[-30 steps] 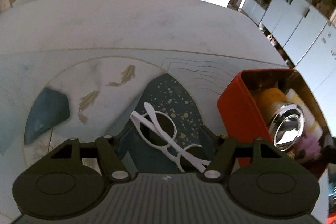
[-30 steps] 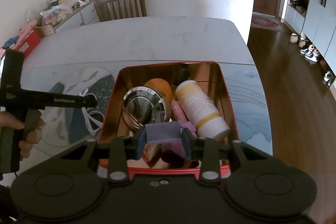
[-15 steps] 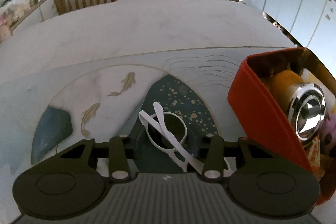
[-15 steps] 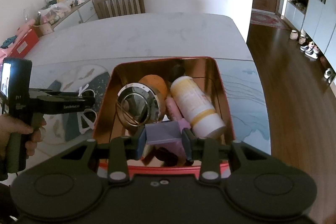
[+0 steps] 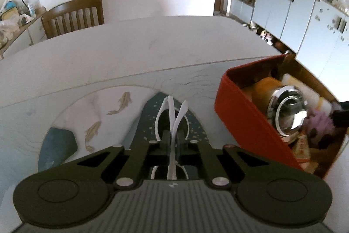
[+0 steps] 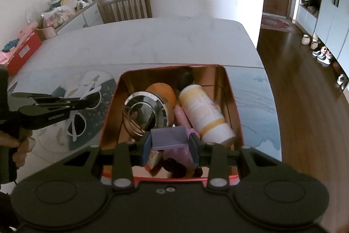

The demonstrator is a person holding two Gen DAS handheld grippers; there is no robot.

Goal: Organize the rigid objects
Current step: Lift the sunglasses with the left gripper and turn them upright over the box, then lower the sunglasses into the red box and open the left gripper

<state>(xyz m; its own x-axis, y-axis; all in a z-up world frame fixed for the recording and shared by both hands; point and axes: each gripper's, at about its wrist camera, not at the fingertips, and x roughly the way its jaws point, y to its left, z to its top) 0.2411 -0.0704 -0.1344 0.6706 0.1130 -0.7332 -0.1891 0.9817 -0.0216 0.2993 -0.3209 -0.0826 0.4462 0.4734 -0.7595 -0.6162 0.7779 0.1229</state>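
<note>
White-framed glasses (image 5: 172, 115) stand on edge between my left gripper's (image 5: 172, 137) fingers, whose jaws are closing and pinch the folded temples just above the fish-pattern mat (image 5: 72, 115). From the right wrist view, the left gripper (image 6: 89, 99) sits left of the red box, with the glasses (image 6: 76, 121) hanging from it. My right gripper (image 6: 170, 141) is shut on a purple block (image 6: 169, 137) over the near end of the red box (image 6: 109, 115). In the box lie a chrome lid (image 6: 144, 110), an orange object (image 6: 162, 91) and a white-and-yellow bottle (image 6: 202, 110).
The red box (image 5: 246, 119) stands right of the left gripper on the mat. A wooden chair (image 5: 74, 14) is at the table's far side. A cluttered sideboard (image 6: 65, 8) is at the back left. The table edge (image 6: 261, 58) drops to wooden floor on the right. A hand (image 6: 19, 145) grips the left tool.
The left gripper's jaws have closed on the glasses and the wrist has rolled, so the glasses now stand on edge between the fingers. The right gripper and its purple block have not moved.
</note>
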